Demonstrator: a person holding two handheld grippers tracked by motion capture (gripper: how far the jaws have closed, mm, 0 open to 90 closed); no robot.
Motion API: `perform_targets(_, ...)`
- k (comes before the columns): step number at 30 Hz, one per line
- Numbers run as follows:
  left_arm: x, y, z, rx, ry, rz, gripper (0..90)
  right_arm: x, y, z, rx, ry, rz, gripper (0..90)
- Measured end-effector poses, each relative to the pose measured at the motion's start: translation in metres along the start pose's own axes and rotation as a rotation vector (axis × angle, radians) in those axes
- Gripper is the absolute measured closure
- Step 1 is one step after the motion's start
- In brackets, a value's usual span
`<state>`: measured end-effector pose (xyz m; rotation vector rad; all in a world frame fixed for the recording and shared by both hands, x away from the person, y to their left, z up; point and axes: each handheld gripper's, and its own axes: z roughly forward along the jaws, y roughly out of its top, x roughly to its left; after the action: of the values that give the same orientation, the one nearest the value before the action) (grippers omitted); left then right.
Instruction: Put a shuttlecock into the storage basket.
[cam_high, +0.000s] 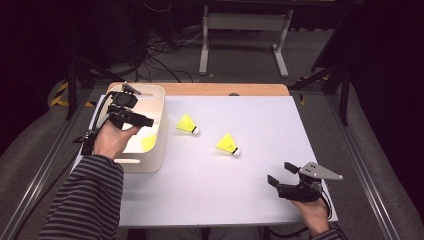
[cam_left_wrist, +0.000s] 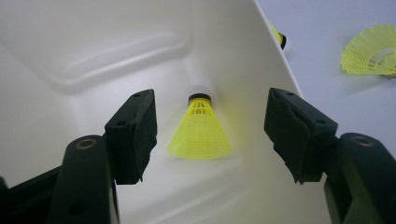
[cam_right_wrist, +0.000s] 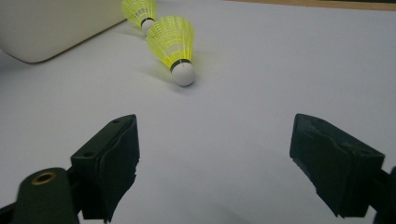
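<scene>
Three yellow shuttlecocks with white tips. One lies inside the white bin (cam_high: 156, 150) at the table's left, cork toward the bin wall (cam_high: 148, 142) (cam_left_wrist: 200, 130). My left gripper (cam_high: 141, 121) (cam_left_wrist: 212, 114) hangs open over the bin, its jaws apart on either side of that shuttlecock and above it. Two more shuttlecocks lie on the white table: one just right of the bin (cam_high: 187, 124) (cam_right_wrist: 139, 11), one nearer the middle (cam_high: 227, 144) (cam_right_wrist: 175, 46). My right gripper (cam_high: 280, 173) (cam_right_wrist: 215, 140) stands open and empty near the front right, pointed toward them.
The bin's side (cam_right_wrist: 46, 28) sits close to the nearest loose shuttlecock. A wooden strip (cam_high: 225, 89) runs along the table's far edge. Beyond it stand a white metal frame (cam_high: 245, 30) and cables on the floor.
</scene>
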<state>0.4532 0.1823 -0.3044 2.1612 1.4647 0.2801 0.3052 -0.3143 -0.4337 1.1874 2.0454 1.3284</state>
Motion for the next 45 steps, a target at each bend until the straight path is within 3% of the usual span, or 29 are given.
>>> perform_targets(45, -0.044, 0.005, -0.009, -0.038, -0.058, 0.117, 35.2, 0.000, 0.000, 0.000, 0.001, 0.001, -0.002, 16.3)
